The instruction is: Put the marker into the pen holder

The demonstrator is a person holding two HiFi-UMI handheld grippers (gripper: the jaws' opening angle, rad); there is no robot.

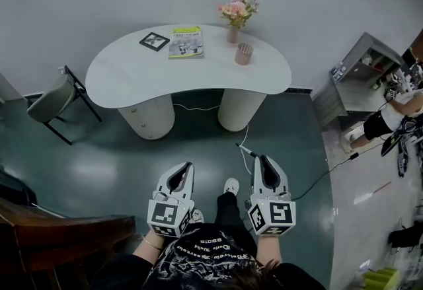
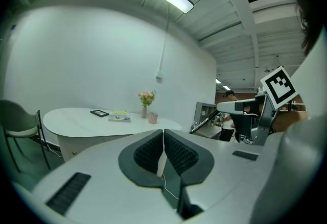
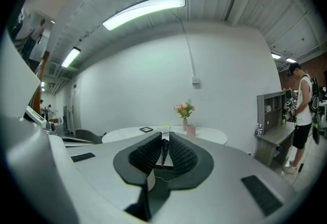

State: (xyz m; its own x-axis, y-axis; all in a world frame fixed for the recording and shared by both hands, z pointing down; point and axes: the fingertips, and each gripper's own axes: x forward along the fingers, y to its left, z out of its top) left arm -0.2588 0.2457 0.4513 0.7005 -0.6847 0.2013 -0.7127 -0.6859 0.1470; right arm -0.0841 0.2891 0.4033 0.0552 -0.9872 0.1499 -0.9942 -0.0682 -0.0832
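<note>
My right gripper (image 1: 259,160) is shut on a dark marker (image 1: 246,149), which sticks out leftward past the jaw tips. In the right gripper view the marker (image 3: 164,147) stands upright between the ribbed pads. The pink pen holder (image 1: 244,53) stands far ahead on the white table (image 1: 125,77), next to a vase of flowers (image 1: 234,16); it is also small in the right gripper view (image 3: 190,130) and the left gripper view (image 2: 153,118). My left gripper (image 1: 188,167) is shut with nothing in it, level with the right one, over the green floor.
A book (image 1: 186,41) and a black frame (image 1: 154,41) lie at the table's back. A chair (image 1: 54,98) stands at its left end. A grey cabinet (image 1: 360,74) and a person (image 1: 395,110) are at the right. A cable (image 1: 246,140) runs along the floor.
</note>
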